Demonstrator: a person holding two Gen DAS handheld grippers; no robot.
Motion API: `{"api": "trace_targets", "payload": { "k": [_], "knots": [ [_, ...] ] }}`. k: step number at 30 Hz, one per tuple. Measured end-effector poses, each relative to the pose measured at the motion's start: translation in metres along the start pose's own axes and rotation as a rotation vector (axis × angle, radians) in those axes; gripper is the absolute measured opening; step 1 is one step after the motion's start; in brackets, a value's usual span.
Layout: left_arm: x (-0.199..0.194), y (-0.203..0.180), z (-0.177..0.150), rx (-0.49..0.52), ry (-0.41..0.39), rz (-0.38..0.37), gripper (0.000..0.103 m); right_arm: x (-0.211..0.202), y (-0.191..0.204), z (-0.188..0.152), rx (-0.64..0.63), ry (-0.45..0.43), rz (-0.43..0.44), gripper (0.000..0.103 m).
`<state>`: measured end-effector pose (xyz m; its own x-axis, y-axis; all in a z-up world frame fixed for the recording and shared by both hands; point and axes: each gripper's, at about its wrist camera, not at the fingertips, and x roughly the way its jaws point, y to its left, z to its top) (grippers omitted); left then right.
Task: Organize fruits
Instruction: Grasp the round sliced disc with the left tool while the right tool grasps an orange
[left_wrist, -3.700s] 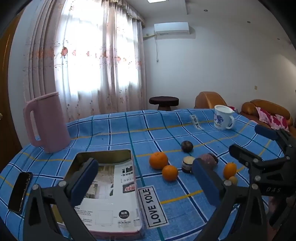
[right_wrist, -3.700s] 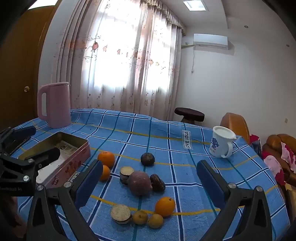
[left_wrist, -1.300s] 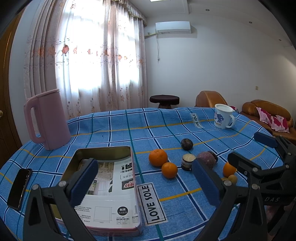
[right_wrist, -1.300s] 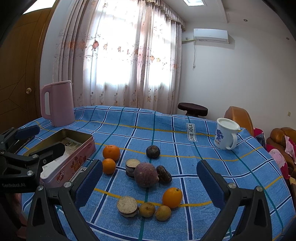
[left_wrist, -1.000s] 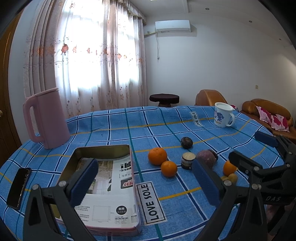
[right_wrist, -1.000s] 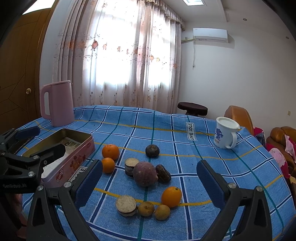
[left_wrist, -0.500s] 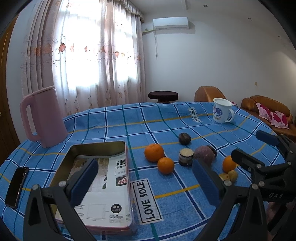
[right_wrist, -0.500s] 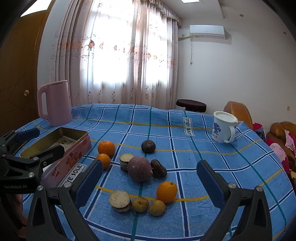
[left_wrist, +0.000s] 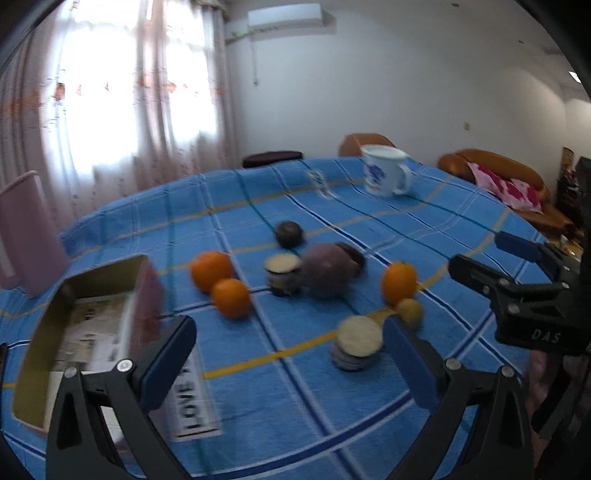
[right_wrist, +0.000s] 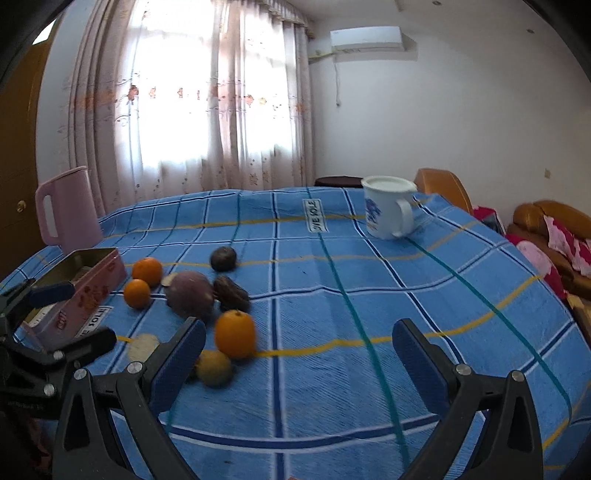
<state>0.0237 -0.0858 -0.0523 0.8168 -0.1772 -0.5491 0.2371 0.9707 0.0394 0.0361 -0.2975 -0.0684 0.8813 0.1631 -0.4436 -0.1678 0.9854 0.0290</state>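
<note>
Nearest: left tongs (left_wrist: 288, 360), spread wide, nothing held, hovering over the blue checked tabletop (left_wrist: 369, 398). Right tongs (right_wrist: 299, 354), likewise spread wide and empty, aimed at bare cloth to the right of the fruit.

Just beyond the left tongs: cut round fruit half (left_wrist: 357, 346), pale face up, close to the right blade; risk of a nudge and a slide if lowered off-centre. Small yellow-brown fruit (left_wrist: 409, 312) just beside it, touching or nearly touching the lone orange (left_wrist: 399, 282); round, likely to roll toward the tabletop edge if knocked.

Middle: large purple fruit (left_wrist: 327, 275) with a second cut half (left_wrist: 282, 273) against its left side and a dark wrinkled piece (left_wrist: 351, 254) behind; tight cluster, little room for blades without shoving neighbours. Two oranges (left_wrist: 219, 282) touching, left of the cluster. Dark round fruit (left_wrist: 289, 233) apart, farther back.

Left: open tin box (left_wrist: 85, 321), paper-lined, no fruit inside; probable destination, task judged not begun. Light tin, liable to shift if struck by a blade.

Far: white mug (left_wrist: 384, 179) and pink jug (left_wrist: 26, 236), well apart from the fruit. Left view blurred; fine positions uncertain.
</note>
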Motion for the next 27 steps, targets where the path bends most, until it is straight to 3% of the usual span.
{"api": "trace_targets", "payload": {
  "k": [6,9,10,13,15,18,20,23,27],
  "knots": [
    [0.018,-0.017,-0.002,0.038,0.081,-0.064,0.083,0.001,-0.006,-0.002,0.012,0.003,0.017,0.102],
    [0.024,-0.021,-0.002,0.052,0.11,-0.086,0.08,0.002,-0.004,-0.001,0.004,0.01,0.034,0.102],
    [0.026,-0.022,-0.002,0.058,0.124,-0.094,0.07,0.003,-0.002,-0.002,0.002,0.013,0.037,0.102],
    [0.03,-0.02,-0.003,0.042,0.142,-0.146,0.056,0.008,0.002,0.002,0.003,0.033,0.063,0.101],
    [0.03,-0.014,-0.005,0.009,0.15,-0.192,0.044,0.013,0.007,0.007,-0.01,0.052,0.079,0.094],
    [0.028,-0.009,-0.005,-0.004,0.145,-0.221,0.036,0.023,0.017,0.013,-0.044,0.079,0.087,0.081],
    [0.025,-0.009,-0.007,0.001,0.141,-0.229,0.035,0.034,0.023,0.016,-0.056,0.114,0.102,0.073],
    [0.021,-0.005,-0.008,-0.006,0.126,-0.222,0.035,0.049,0.028,0.016,-0.067,0.171,0.115,0.072],
    [0.016,0.003,-0.008,-0.024,0.113,-0.21,0.035,0.063,0.032,0.013,-0.079,0.242,0.151,0.062]
  ]
}}
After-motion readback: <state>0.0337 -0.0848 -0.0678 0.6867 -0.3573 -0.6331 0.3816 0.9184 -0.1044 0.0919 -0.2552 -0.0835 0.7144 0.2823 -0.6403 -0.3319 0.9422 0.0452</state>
